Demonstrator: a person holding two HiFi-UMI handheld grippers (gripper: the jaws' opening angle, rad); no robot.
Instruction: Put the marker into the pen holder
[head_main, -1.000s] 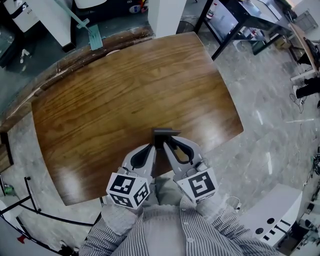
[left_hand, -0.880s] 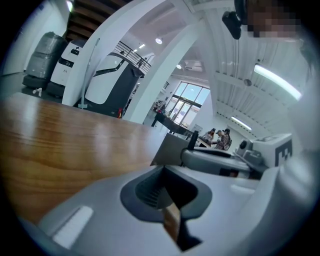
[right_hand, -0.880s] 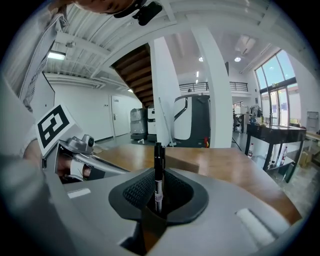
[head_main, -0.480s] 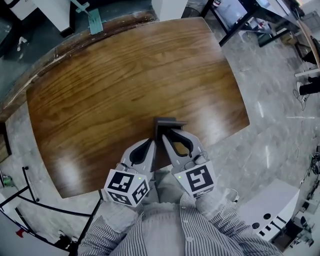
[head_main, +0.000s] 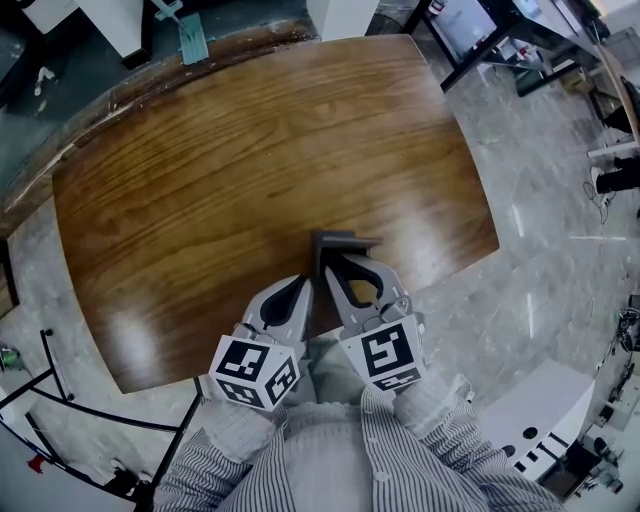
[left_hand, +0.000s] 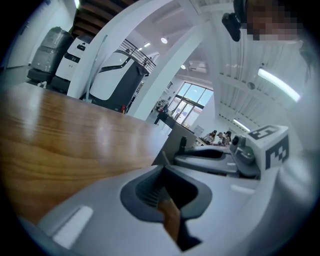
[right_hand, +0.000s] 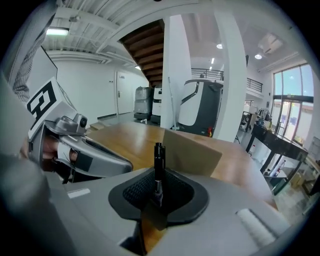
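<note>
Wood surface (head_main: 230, 170): brown, glossy and bare apart from the holder; it fills the middle of the head view.
Black marker (right_hand: 158, 167): stands upright between the jaws in the centre of the right gripper view, cap end up. It is off the surface and not yet in the holder. The head view does not show it clearly.
Right tool (right_hand: 156, 199): clamped on the marker's lower end, pads pressing on the barrel.
Left tool (left_hand: 167, 202): jaws drawn together with nothing between them; only a sliver of wood shows through the slit. It sits close beside the right one, low in the head view.
Pen holder (head_main: 345, 241): grey box, lower centre of the head view, right at the tips of both tools. In the right gripper view its wall rises just behind the marker.
Change: over the last second the marker cube of the right tool has slid slightly up and left in the head view and turned a little. The holder has drifted up the frame as the head camera shifted. The grip on the marker looks unchanged.
Meaning for the task: carrying appears nearly over. What likely remains is bringing the marker above the opening, lowering it in, then letting go.
</note>
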